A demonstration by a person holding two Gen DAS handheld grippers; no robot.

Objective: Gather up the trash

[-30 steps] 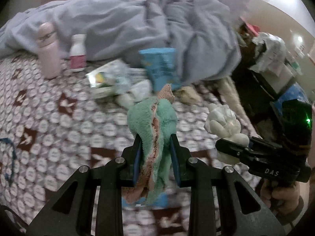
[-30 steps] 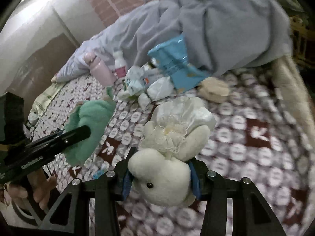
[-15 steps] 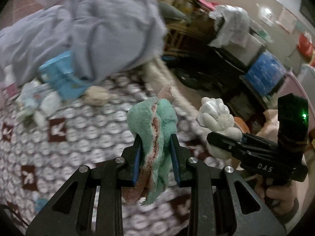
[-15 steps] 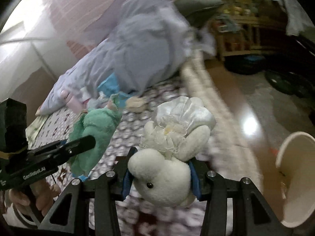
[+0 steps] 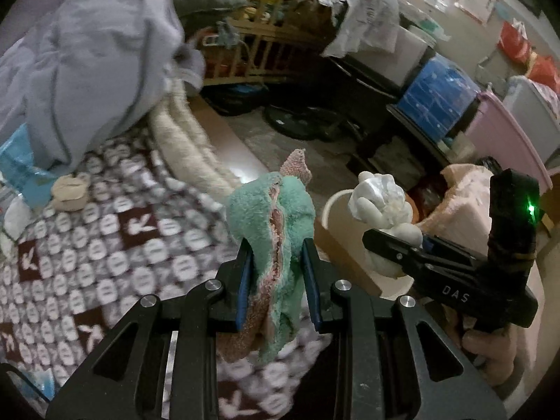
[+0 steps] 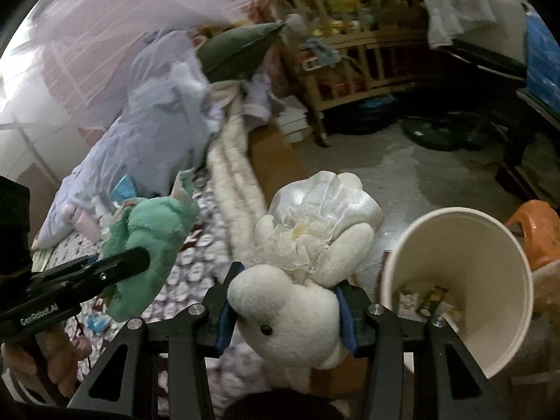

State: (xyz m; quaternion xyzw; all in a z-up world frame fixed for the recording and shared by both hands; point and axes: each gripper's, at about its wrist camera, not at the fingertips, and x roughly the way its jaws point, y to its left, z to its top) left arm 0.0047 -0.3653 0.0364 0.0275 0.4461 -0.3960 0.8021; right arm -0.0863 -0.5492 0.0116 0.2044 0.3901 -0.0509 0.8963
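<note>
- Bedding first, far left: a grey quilt [image 5: 87, 70] heaped on the patterned bedspread [image 5: 105, 245], with a blue packet [image 5: 17, 164] showing under its edge at the left border.
- Left claw [image 5: 276, 273] clamped on a green plush toy [image 5: 276, 224]; the toy stands upright between the pads, its long axis running up out of the grip, over the near edge of the bed.
- Right claw [image 6: 283, 311] clamped on a white plush toy [image 6: 301, 280], head nearest the camera, frilled part pointing away.
- White bin [image 6: 458, 280] on the floor, just right of the right claw, mouth tipped toward the camera, a few wrappers [image 6: 423, 301] at its bottom.
- Judgement: the bin lies to the right of both claws and the right hand is nearer, so it would likely reach the mouth first.
</note>
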